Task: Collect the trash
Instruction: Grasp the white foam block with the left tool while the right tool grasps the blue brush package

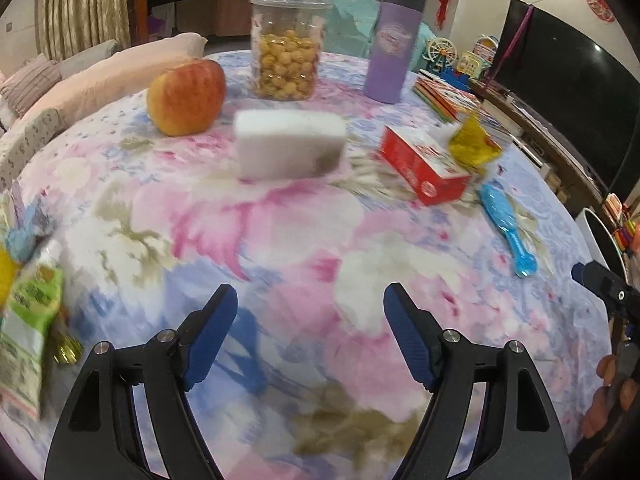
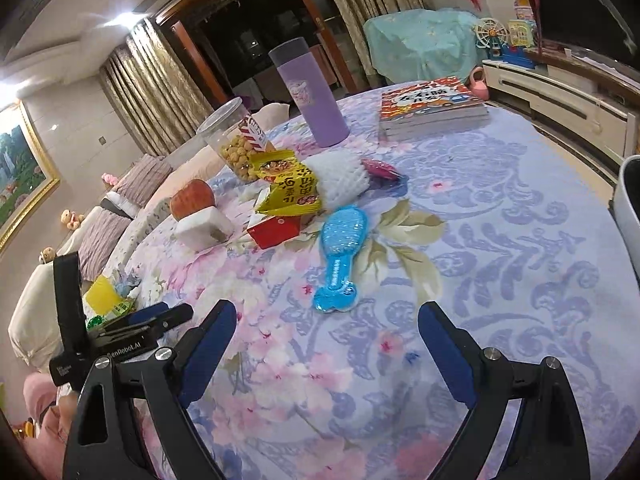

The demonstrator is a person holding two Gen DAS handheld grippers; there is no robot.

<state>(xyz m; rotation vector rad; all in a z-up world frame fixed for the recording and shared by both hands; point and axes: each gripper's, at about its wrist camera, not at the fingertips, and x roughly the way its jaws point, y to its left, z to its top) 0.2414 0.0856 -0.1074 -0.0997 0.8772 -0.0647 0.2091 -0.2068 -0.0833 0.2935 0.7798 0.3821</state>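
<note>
Trash lies on a floral-clothed round table [image 1: 304, 232]. A crumpled yellow snack wrapper [image 2: 290, 190] rests against a red box [image 2: 276, 230], beside a white foam fruit net [image 2: 340, 178]. The same yellow wrapper [image 1: 472, 140] and red box [image 1: 424, 164] show in the left wrist view. A green and white wrapper [image 1: 28, 320] lies at the table's left edge, with more yellow and green wrappers [image 2: 106, 300] there. My left gripper [image 1: 310, 296] is open over bare cloth, with nothing between its fingers. My right gripper [image 2: 326, 312] is open and empty, just short of a blue hairbrush [image 2: 340, 256].
An apple [image 1: 186, 96], a white block [image 1: 290, 144], a clear snack jar [image 1: 286, 46], a purple bottle [image 1: 394, 44] and stacked books [image 2: 432, 106] stand on the table's far half. A white bin [image 2: 628, 208] sits off the right edge. A sofa with cushions [image 2: 120, 200] lies left.
</note>
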